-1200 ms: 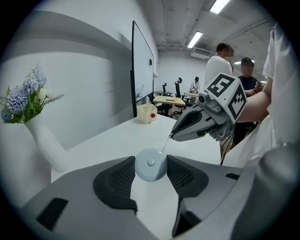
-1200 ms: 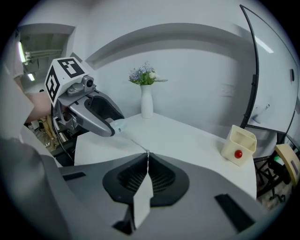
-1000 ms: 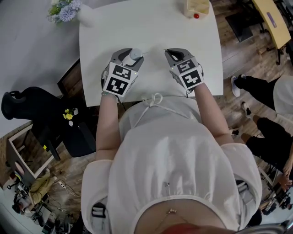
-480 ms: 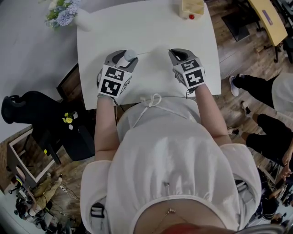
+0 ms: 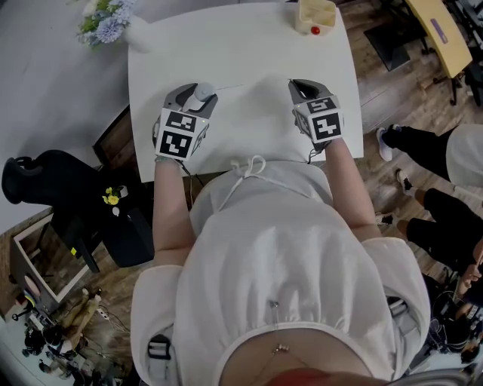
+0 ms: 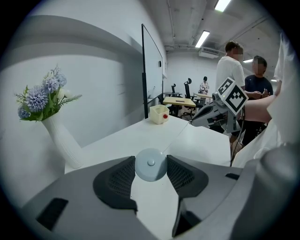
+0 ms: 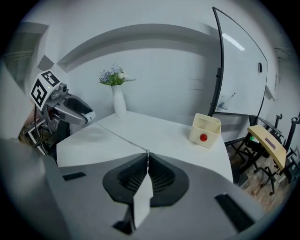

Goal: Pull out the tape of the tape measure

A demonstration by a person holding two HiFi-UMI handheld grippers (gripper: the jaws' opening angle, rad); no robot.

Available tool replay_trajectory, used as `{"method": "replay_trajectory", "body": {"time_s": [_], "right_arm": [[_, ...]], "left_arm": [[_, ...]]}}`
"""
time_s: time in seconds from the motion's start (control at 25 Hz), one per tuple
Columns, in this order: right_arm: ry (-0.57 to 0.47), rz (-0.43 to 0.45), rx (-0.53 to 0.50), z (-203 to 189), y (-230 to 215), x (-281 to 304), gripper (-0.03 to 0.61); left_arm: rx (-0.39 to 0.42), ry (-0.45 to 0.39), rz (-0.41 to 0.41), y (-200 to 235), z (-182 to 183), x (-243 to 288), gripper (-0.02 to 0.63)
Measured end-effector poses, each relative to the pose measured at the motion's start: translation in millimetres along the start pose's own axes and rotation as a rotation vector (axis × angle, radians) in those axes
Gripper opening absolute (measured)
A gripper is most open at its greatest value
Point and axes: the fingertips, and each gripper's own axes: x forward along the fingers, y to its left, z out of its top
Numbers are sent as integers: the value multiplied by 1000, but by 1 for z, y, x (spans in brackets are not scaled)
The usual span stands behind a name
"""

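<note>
Over white tabletop [image 5: 249, 53], mid-frame: clamping round grey tape measure [image 6: 150, 164] in left tool [image 5: 198, 96], jaws spread around its case; pinching thin tape [image 5: 245, 85] by its end in right tool [image 7: 147, 157], jaws pressed together. Risking slip from that small pinch as spring tension rises, likely snapping tape back. Noting cream box [image 5: 327, 10], upper right, holding red ball [image 5: 315, 30]; vase [image 5: 141, 34], upper left, holding flowers [image 5: 102, 19].
</note>
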Motion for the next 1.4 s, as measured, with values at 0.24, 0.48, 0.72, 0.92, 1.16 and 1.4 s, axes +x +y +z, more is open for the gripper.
{"method": "replay_trajectory", "body": {"time_s": [0.24, 0.48, 0.72, 0.92, 1.16, 1.4], "right_arm": [[43, -23, 24, -3, 3, -1, 12], [62, -95, 58, -14, -20, -8, 12], [75, -115, 75, -17, -26, -8, 12], [98, -137, 80, -24, -30, -9, 12], [110, -179, 103, -32, -50, -13, 12], [124, -195, 116, -37, -55, -14, 12]], "left_arm": [[-13, 4, -8, 1, -3, 2, 227], [-50, 25, 48, 18, -14, -6, 227], [-81, 18, 54, 26, -14, -8, 227], [-101, 20, 48, 25, -19, -6, 227], [-135, 44, 92, 43, -31, -11, 227], [-148, 48, 99, 44, -33, -10, 227]]}}
